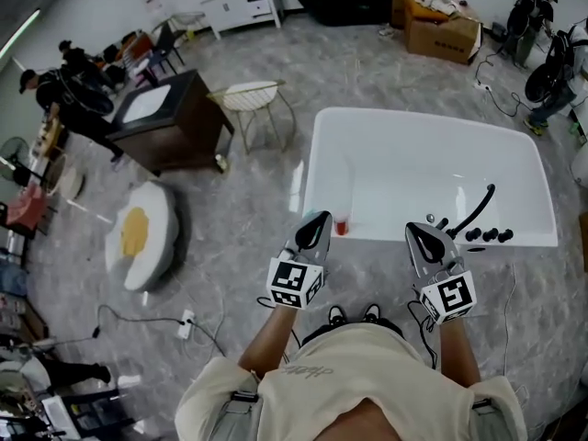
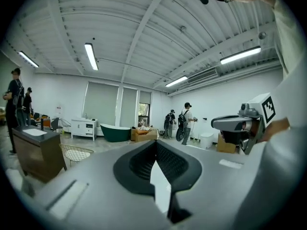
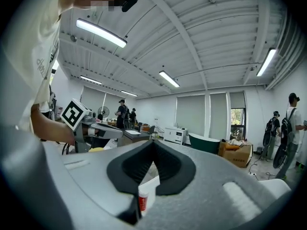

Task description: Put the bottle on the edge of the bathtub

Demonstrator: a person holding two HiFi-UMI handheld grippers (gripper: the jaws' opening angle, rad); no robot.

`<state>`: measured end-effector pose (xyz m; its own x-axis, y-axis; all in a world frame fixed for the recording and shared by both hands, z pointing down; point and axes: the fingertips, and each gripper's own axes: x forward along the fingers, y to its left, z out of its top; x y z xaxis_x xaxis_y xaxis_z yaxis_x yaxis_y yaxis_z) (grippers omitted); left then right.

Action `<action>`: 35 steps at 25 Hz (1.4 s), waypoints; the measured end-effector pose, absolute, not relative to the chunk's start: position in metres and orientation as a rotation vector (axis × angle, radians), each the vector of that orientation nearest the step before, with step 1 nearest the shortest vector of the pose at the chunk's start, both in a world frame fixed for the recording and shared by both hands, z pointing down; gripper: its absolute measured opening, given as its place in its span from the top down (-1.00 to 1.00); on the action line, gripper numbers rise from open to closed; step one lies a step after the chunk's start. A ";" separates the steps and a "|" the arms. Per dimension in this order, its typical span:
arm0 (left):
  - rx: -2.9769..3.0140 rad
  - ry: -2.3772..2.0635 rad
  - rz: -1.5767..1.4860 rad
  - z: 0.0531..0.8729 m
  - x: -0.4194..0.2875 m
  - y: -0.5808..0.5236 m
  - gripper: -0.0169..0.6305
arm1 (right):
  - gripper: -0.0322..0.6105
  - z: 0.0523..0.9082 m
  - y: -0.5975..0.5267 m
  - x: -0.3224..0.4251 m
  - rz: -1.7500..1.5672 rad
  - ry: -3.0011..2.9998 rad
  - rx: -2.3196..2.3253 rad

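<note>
A small red bottle stands upright on the near rim of the white bathtub, toward its left corner. My left gripper hovers just left of the bottle, its jaws shut with nothing between them. My right gripper is held over the same rim further right, also shut and empty. In the left gripper view the jaws meet, with a sliver of white tub below them. In the right gripper view the bottle shows low beneath the shut jaws, apart from them.
A black faucet and knobs sit on the tub's near right rim. On the floor to the left are an egg-shaped cushion, a dark cabinet, a wire chair and a power strip. People stand at the far left.
</note>
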<state>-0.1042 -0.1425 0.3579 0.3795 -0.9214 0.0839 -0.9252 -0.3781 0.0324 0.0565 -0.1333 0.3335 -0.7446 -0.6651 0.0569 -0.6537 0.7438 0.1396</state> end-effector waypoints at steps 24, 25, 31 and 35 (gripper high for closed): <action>2.379 -1.762 0.238 0.393 -0.124 -0.141 0.90 | 0.90 0.344 -0.150 0.045 -0.124 -2.862 0.967; 2.373 -1.759 0.219 0.392 -0.125 -0.143 0.90 | 0.90 0.342 -0.151 0.045 -0.130 -2.864 0.968; 2.373 -1.744 0.211 0.396 -0.124 -0.148 0.90 | 0.89 0.348 -0.154 0.049 -0.080 -2.873 0.995; 2.398 -1.721 0.263 0.402 -0.118 -0.144 0.90 | 0.90 0.360 -0.150 0.052 -0.002 -2.873 1.001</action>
<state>-0.1176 -0.1442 0.4021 0.3150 -0.9167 0.2456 -0.9483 -0.3148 0.0412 0.0518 -0.1496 0.3598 -0.7791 -0.6199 0.0933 -0.6198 0.7840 0.0336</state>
